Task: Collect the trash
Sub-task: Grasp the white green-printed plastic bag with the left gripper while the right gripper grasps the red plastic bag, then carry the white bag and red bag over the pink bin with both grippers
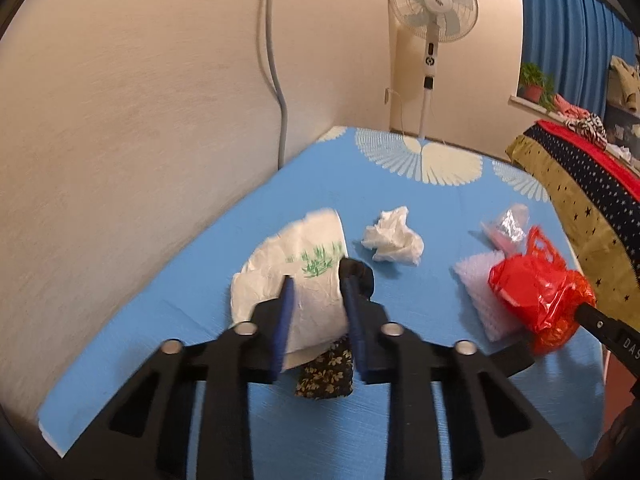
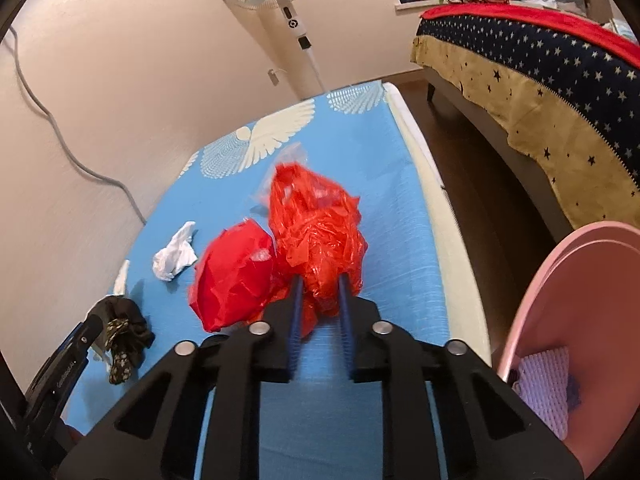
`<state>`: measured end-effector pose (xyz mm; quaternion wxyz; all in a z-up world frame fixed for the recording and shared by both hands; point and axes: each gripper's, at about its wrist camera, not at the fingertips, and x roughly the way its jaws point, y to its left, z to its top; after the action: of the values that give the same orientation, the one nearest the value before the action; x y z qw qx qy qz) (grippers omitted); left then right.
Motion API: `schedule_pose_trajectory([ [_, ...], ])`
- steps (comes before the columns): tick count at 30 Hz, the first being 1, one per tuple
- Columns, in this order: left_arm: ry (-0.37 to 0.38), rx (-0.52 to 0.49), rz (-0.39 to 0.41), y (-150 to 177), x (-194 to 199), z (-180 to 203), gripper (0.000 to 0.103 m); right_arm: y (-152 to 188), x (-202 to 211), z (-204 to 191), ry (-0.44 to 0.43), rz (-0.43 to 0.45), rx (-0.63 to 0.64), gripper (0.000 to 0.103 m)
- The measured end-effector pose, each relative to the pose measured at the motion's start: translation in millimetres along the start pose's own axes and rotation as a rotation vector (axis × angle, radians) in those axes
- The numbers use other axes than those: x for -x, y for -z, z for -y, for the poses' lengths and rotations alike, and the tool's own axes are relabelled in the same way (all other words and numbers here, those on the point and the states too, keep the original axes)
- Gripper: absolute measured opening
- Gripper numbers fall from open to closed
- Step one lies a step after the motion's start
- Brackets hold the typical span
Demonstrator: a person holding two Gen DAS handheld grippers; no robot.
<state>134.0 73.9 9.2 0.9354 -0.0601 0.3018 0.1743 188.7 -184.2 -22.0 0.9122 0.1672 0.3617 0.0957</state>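
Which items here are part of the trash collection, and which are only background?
Task items:
- white plastic bag with green print, in left gripper
- red crinkled plastic bag, in right gripper
- crumpled white tissue
- pink plastic bin

Background:
- white standing fan
- potted green plant
- star-patterned blanket

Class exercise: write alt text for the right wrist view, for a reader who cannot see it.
The right gripper is shut on a crumpled red-orange plastic bag lying on a blue patterned table cover. A crumpled white tissue lies to the left, and a pink plastic bin stands at the right edge.
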Motion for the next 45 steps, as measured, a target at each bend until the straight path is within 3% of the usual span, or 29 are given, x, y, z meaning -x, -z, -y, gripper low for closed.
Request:
schedule_pose_trajectory([
  [6,-0.016,0.027,0.007,-3,12,-11,0.005,0,31,5,0.017,0.035,0.014,0.011],
  [14,0.002,0.05,0.052,-11,39,-30,0.002,0,77,5,0.015,0.092,0.031,0.007],
  [27,0.142,0.023,0.108,-14,85,-34,0.002,5,137,-4,-0.009,0.172,0.076,0.006],
  [45,0.303,-0.003,0.115,-3,118,-18,0.002,20,194,-4,0.02,0.244,0.082,0.006],
])
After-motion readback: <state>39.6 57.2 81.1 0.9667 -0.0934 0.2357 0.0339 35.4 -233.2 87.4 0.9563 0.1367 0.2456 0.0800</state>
